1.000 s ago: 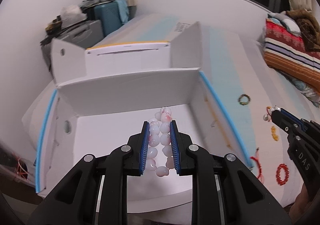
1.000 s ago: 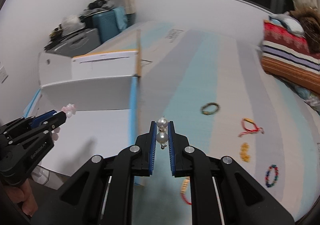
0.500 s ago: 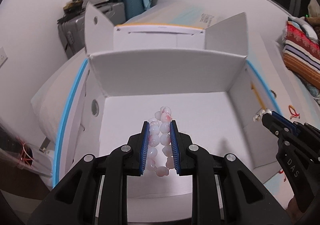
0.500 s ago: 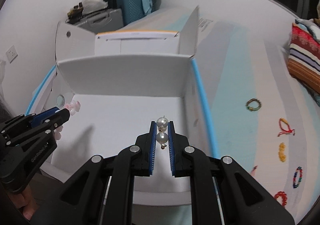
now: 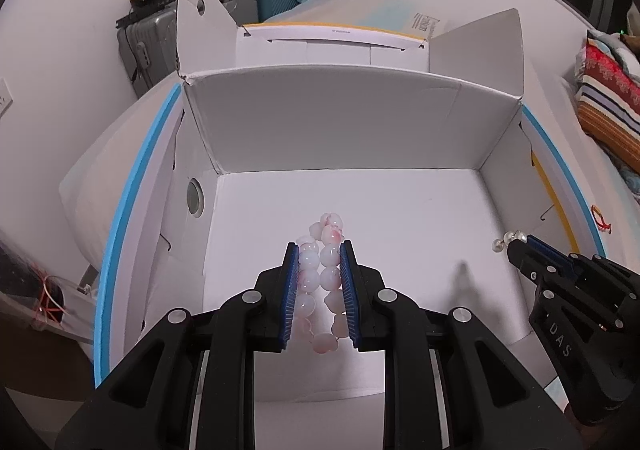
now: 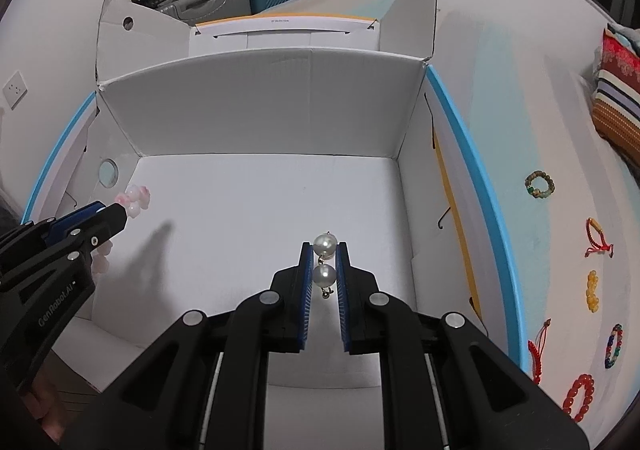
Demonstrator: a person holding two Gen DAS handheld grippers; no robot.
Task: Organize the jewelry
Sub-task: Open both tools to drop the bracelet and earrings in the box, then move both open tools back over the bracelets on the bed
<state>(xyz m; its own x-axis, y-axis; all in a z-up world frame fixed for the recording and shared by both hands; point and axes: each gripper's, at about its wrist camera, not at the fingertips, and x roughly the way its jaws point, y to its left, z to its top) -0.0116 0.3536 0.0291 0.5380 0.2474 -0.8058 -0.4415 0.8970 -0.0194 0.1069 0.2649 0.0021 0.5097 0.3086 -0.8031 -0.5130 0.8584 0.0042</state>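
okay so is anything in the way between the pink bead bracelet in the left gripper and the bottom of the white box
Nothing visible. The left gripper holds the pink bead bracelet above the white box, whose flaps are open and whose floor below looks bare. The right gripper, shut on the pearl piece, is off to the right side, not underneath.

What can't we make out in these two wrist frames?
- Pink bead bracelet, left wrist view: lower loop is hidden between the left gripper pads.
- Pearl piece, right wrist view: clasp too small to identify; earring or bracelet unclear.
- White box: near wall hidden by the gripper bodies in both views.
- Red cord bracelet, left wrist view: partly cut off by the box wall.
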